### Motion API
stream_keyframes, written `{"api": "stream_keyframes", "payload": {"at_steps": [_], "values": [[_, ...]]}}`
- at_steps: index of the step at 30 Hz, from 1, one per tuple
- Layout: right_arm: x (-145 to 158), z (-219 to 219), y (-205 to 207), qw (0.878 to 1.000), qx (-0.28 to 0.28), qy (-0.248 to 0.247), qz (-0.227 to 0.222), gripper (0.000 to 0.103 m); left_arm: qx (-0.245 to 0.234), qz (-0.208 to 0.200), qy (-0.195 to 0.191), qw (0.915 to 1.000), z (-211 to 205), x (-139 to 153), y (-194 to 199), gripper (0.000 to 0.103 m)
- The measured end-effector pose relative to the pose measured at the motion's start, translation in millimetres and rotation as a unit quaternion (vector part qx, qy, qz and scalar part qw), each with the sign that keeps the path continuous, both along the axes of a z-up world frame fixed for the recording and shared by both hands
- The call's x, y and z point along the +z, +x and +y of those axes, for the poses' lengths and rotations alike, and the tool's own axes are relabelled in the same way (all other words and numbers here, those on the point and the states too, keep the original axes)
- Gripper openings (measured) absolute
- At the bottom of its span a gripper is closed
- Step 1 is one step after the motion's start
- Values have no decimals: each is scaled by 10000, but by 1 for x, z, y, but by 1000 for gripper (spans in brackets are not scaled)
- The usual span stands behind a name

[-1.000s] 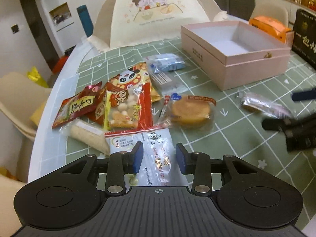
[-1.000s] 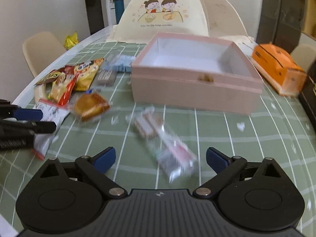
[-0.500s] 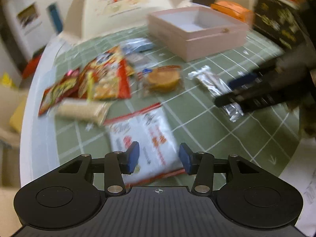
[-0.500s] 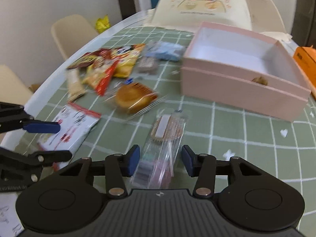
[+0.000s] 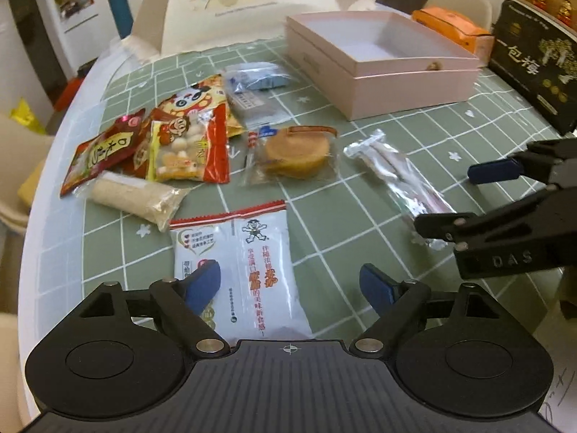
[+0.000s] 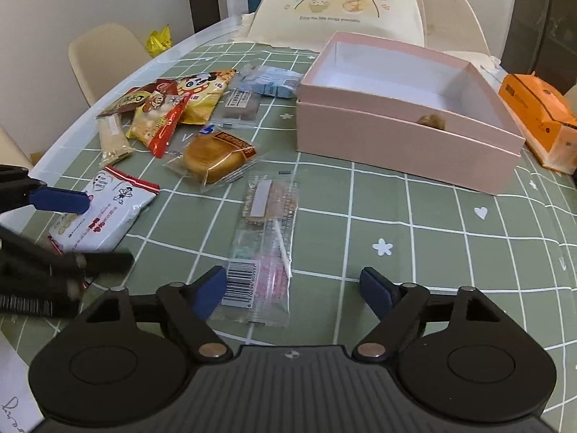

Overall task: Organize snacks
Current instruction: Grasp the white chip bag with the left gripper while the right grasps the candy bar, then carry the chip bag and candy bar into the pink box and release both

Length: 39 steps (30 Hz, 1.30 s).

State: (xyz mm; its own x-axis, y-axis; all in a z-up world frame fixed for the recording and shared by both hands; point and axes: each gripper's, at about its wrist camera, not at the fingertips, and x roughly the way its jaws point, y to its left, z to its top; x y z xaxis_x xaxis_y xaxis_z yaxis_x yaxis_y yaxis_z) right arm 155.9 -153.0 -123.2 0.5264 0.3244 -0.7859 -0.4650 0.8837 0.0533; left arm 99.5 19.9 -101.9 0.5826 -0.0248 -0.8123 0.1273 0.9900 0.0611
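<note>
Two tools, both opening and gripping nothing: my left tool (image 5: 290, 285) straddles the white rice-cracker packet (image 5: 238, 270); my right tool (image 6: 293, 290) straddles the clear wafer packet (image 6: 265, 249), long axis pointing away toward the pink box (image 6: 404, 137).

Each tool (image 5: 290, 285) is black with ribbed housing, silver pivot screws and blue fingertip pads (image 6: 211, 290).

Green white-gridded tablecloth (image 6: 432, 216) — pink box (image 6: 396, 137), orange carton (image 6: 537, 108), white-and-red packet (image 5: 245, 263).
</note>
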Motion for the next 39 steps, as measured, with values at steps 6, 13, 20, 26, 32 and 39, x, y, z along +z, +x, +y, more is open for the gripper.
{"api": "stream_keyframes", "payload": {"at_steps": [6,13,20,26,32,39], "values": [[2,-1,-1,9999,-90,-54,-43,83,833,-181,-80,9963,34,5,-10,81],[4,23,8,9998,104,-107,-118,84,791,156,-594,9950,45,-8,17,84],[1,48,33,9999,-57,-103,-69,41,405,257,-487,9977,27,-6,8,81],[32,12,7,9999,145,29,-11,37,-107,-390,-1226,9916,7,39,-9,81],[72,-47,-2,9989,-382,248,-130,37,-571,-1299,-1816,9731,-24,119,73,81],[93,-78,9,9946,-969,170,-332,37,-298,-327,-2281,9726,-56,61,214,80]]}}
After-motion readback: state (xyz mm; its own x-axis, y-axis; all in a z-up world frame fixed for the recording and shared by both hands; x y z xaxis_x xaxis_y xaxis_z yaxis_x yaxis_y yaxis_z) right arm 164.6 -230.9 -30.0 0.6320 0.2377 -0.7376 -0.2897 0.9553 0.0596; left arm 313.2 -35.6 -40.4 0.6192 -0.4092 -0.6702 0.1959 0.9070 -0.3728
